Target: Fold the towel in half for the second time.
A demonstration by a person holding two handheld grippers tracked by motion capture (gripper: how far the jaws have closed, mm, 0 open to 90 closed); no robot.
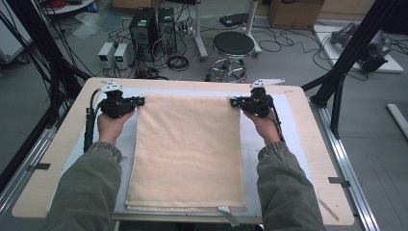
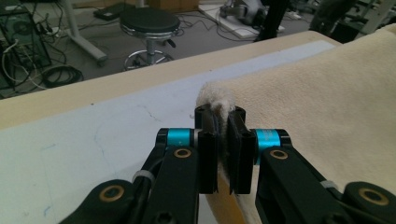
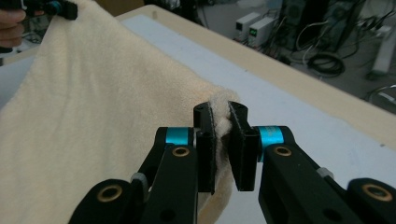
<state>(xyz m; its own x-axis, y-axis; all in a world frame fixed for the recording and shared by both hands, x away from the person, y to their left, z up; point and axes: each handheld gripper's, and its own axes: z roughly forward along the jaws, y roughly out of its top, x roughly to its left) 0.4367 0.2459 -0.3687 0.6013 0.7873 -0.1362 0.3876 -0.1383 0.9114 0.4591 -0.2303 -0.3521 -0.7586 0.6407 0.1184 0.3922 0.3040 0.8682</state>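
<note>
**Two corners pinched, ready to fold**

The towel (image 1: 187,149) lies flat on the tabletop (image 1: 312,144). The left gripper (image 1: 138,101) at 11 o'clock and the right gripper (image 1: 234,102) at 1 o'clock each squeeze a far corner. Next, I think, both should carry that edge toward 6 o'clock together.

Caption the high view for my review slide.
Left hand-held gripper and right hand-held gripper pinch the cream towel's far corners.

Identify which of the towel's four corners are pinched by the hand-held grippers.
The two far corners: the left hand-held gripper and right hand-held gripper each clamp one; the towel near corners lie free.
</note>
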